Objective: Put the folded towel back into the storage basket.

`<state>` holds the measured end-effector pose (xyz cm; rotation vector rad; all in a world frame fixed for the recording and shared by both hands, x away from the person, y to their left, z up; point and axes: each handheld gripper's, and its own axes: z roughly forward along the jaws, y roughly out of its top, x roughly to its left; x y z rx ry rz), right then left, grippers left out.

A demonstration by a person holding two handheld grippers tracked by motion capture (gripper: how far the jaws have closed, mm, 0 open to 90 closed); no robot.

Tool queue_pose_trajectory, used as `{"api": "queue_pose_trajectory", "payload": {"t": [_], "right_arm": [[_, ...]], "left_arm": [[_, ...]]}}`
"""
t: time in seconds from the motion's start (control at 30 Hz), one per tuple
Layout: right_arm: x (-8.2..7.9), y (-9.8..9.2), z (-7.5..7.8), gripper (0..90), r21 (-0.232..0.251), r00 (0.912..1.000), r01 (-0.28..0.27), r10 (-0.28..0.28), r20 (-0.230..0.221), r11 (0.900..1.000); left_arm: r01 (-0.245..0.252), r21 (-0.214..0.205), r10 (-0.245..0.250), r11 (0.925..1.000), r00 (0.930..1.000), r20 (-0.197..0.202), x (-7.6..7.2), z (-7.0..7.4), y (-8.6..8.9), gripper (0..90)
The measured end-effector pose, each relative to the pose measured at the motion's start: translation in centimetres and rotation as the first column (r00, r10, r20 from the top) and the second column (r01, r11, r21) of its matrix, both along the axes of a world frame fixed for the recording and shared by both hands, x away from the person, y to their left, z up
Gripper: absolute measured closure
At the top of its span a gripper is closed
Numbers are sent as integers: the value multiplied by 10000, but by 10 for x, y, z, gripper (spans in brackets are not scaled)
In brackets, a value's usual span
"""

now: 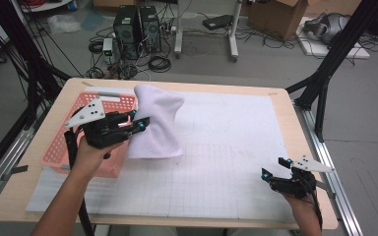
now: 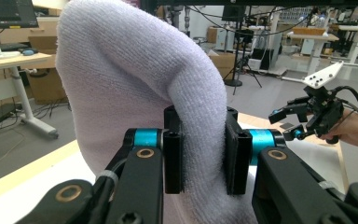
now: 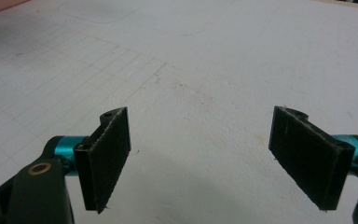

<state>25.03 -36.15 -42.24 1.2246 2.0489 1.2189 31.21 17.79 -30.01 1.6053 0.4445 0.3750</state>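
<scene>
My left gripper (image 1: 137, 121) squeezes a soft white towel (image 1: 156, 123), lifted at 10 o'clock by the pink basket (image 1: 59, 147) | light, floppy, I'd grab folds | right gripper (image 1: 277, 169) wide open, empty, 4 o'clock.

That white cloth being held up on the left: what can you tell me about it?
The cloth is a white towel, soft and nubbly like terry. The left gripper pinches a fold of it between its black fingers. It hangs in a loose peaked shape, its lower edge reaching the white mat, just beside the pink basket.
</scene>
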Motion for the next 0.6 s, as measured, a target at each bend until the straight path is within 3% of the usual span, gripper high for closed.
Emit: {"api": "queue_pose_trajectory", "payload": {"t": [0.6], "right_arm": [[1, 4, -2, 196, -117, 10000, -8, 7, -75, 9999]], "left_arm": [[-819, -432, 822, 9957, 9966, 40, 1, 7, 56, 735]]}}
